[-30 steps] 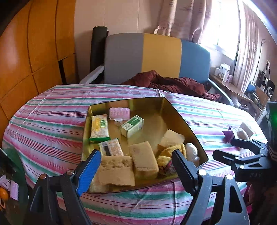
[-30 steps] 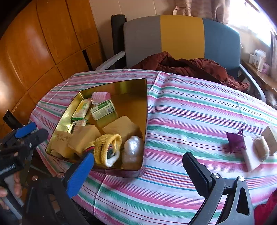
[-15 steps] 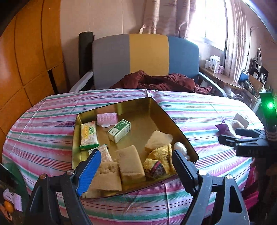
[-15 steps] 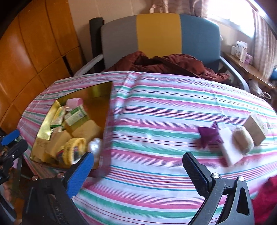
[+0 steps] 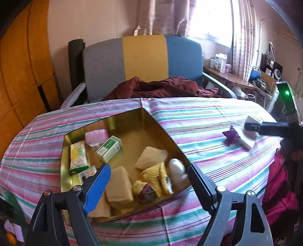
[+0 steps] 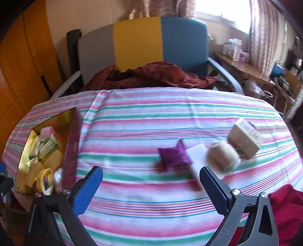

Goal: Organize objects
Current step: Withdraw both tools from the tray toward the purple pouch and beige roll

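Loose items — purple pouch, white block, tan roll, small box — lie centre-right on the striped cloth. Gold tin, lower centre, partly filled. Both tongs apart, empty: left gripper, right gripper. Step: reaching for a pickup — likely the pouch; needs lowering, centring.

tricolour armchair behind table, wood-panelled wall left, bright curtained window, possibly overexposed.

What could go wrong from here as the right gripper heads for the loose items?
The purple pouch, white block and tan roll lie bunched together, so the open right gripper could nudge a neighbour. The roll might roll away. The gold tin looks crowded near its front, leaving less room to drop things.
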Demonstrator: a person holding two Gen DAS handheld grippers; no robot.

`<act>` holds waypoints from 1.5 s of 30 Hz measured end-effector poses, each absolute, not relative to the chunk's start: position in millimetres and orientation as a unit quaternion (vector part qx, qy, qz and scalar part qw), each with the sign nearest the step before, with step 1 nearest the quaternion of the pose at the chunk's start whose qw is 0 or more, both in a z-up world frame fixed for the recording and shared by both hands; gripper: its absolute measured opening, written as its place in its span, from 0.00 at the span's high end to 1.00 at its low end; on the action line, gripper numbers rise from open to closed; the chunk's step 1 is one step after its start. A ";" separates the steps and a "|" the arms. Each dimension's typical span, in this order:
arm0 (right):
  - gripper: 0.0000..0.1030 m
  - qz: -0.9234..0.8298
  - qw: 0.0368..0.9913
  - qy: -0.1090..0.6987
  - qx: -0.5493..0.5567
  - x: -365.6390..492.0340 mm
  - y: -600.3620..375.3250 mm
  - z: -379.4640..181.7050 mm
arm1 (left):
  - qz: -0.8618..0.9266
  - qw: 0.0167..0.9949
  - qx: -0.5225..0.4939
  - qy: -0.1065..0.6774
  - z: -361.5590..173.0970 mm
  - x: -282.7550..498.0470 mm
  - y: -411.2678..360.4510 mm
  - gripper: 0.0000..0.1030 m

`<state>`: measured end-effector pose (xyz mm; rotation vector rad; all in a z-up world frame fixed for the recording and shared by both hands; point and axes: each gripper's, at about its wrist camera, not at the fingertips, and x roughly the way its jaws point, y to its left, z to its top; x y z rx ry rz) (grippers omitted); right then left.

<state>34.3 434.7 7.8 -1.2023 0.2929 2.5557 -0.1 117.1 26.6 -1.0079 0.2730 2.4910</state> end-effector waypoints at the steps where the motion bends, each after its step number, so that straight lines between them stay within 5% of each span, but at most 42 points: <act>1: 0.00 0.890 0.157 0.101 -0.416 34.1 441.1 9.0 | 0.900 0.221 -0.363 0.101 27.0 0.1 120.2 0.17; 11: 0.00 0.887 0.252 0.078 -0.380 35.5 513.8 8.4 | 0.884 0.254 -0.373 0.120 26.3 -3.4 161.4 0.18; 27: 0.00 0.843 0.311 0.254 -0.359 73.0 594.0 -16.8 | 0.839 0.305 -0.429 0.138 -0.6 -24.5 253.0 0.19; 30: 0.00 0.839 0.315 0.264 -0.356 75.1 597.2 -16.5 | 0.820 0.323 -0.451 0.139 -13.2 -31.5 272.9 0.26; 45: 0.00 0.826 0.298 0.299 -0.374 74.7 604.7 -28.0 | 0.756 0.438 -0.437 0.214 -51.3 -52.7 390.9 0.25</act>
